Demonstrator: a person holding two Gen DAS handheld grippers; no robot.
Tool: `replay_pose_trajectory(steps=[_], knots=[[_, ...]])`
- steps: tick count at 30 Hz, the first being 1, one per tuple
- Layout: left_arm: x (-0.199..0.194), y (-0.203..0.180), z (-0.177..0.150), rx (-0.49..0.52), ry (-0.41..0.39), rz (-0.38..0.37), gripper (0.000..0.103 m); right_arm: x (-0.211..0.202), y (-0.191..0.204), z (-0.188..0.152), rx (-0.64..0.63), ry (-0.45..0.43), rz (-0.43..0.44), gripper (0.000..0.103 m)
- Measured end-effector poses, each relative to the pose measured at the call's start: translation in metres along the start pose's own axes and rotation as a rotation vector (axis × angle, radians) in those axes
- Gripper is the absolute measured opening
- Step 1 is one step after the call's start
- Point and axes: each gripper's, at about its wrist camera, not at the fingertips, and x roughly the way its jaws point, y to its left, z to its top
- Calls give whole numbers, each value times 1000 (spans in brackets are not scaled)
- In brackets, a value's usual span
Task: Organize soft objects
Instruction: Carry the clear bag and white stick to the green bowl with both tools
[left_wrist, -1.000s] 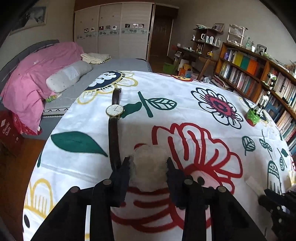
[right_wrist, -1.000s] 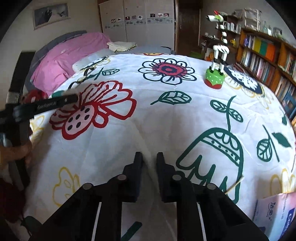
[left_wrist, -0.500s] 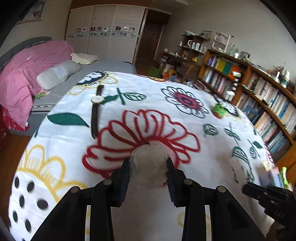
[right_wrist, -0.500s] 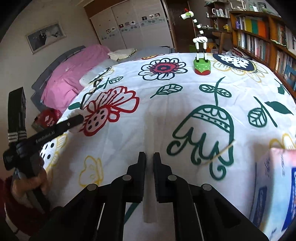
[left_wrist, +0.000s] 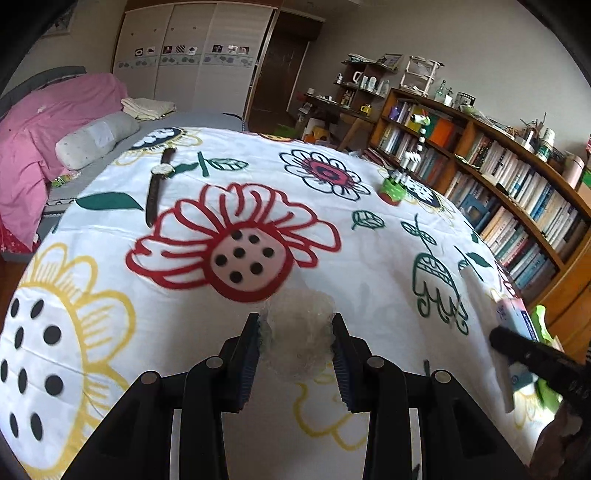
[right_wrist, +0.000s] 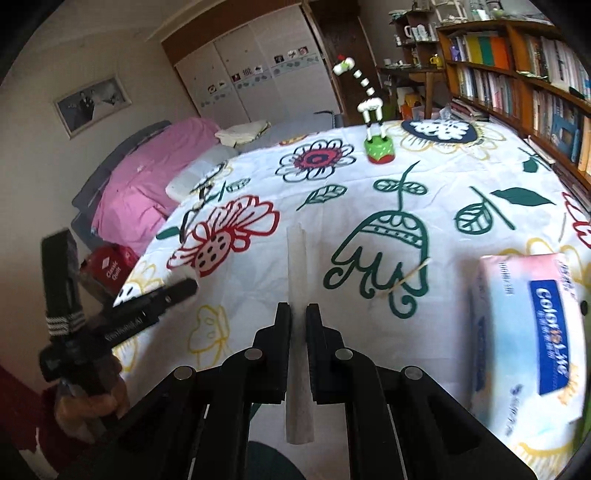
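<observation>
Handling notes first: translucent puff (left_wrist: 297, 339), a crumpled ball of clear film or mesh, judged very light, soft and springy; it would flatten under a hard squeeze, so a gentle pinch across its widest part suits it, as the left gripper (left_wrist: 295, 354) has it now, jaws clenched on both flanks of the ball

Second item: white folded strip (right_wrist: 297, 295), a long narrow piece of tissue or cloth, judged limp and nearly weightless, likely to droop or slide out if pinched near one end; best taken about its middle. The right gripper (right_wrist: 298, 332) has its jaws clamped nearly shut on it, the strip running out past the jaw tips and back beneath them

Appearance: the puff is whitish and see-through, wrinkled, roughly round, filling the gap between the blue-ribbed pads. The strip is plain off-white, flat, with a ragged far end

Location, taken from the red flower (left_wrist: 236, 251) printed on the bedspread (left_wrist: 369, 266): the puff hangs just on the near side of it, above the cloth; the strip is held further to its right, near the green bell-flower print (right_wrist: 384, 251). A tissue pack (right_wrist: 528, 339) lies beyond that print, right again. Wristwatch (left_wrist: 157, 184) lies left of the red flower, apart from both soft items
</observation>
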Motion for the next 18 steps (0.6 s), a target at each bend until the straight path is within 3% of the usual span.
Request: replay_pose_trajectory(steps=[18], knots=[[-11, -42, -10, 36, 4, -60, 38, -70, -55, -1, 122, -150, -82, 9]])
